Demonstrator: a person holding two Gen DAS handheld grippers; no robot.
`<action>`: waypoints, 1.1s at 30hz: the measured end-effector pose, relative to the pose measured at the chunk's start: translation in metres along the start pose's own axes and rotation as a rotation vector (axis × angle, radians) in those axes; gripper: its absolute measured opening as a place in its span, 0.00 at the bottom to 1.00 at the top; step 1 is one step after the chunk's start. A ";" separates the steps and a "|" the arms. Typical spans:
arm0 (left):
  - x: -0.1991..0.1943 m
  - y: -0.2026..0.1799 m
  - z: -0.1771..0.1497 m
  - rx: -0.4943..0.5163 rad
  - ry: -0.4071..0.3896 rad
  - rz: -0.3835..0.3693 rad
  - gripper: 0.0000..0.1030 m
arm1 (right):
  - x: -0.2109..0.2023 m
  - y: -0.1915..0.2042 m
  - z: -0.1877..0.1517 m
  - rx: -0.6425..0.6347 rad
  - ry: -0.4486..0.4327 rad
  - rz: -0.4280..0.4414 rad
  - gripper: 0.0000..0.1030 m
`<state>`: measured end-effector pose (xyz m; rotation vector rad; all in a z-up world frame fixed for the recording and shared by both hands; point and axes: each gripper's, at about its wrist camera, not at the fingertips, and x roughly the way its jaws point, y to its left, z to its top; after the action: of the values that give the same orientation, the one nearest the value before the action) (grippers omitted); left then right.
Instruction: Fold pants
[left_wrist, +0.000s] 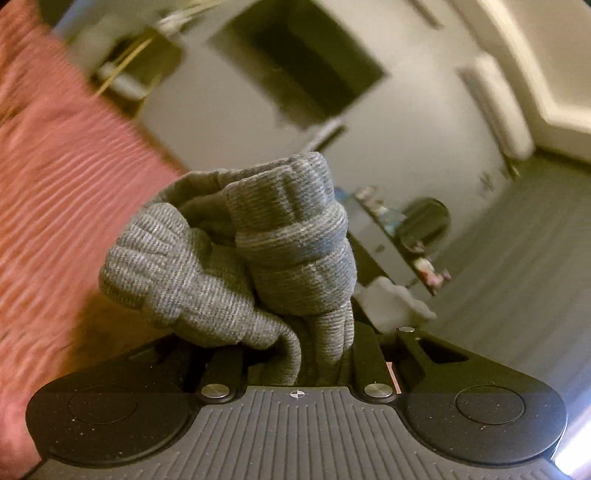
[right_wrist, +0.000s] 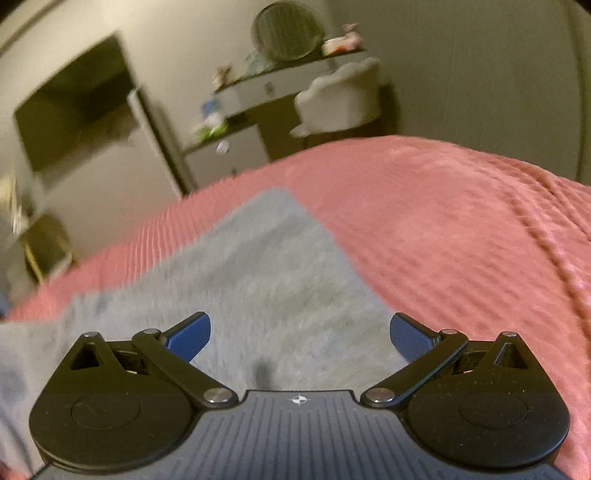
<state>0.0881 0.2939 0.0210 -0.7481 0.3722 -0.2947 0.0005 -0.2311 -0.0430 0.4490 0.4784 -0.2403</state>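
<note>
Now pants (left_wrist: 236, 254) bunched in left gripper (left_wrist: 299, 354)

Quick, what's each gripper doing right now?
Left gripper: shut on the grey pants, bunched cuff end.
Right gripper: open, holding nothing, above the grey pants on the pink bedspread.

We see the grey knit pants (right_wrist: 258, 280) lying flat on the pink bedspread (right_wrist: 443, 221), near its far edge; their ribbed cuff end (left_wrist: 258, 254) is bunched and lifted.
</note>
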 end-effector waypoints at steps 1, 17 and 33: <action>0.003 -0.023 0.000 0.044 0.000 -0.034 0.20 | -0.005 -0.005 0.003 0.026 -0.019 0.011 1.00; 0.141 -0.183 -0.194 0.291 0.627 -0.079 0.72 | 0.003 -0.079 0.016 0.429 0.030 0.180 1.00; 0.069 -0.102 -0.145 0.154 0.331 0.481 0.94 | 0.038 -0.019 0.005 0.203 0.234 0.292 1.00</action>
<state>0.0753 0.1088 -0.0198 -0.4376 0.8171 0.0111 0.0286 -0.2543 -0.0645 0.7435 0.6117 0.0481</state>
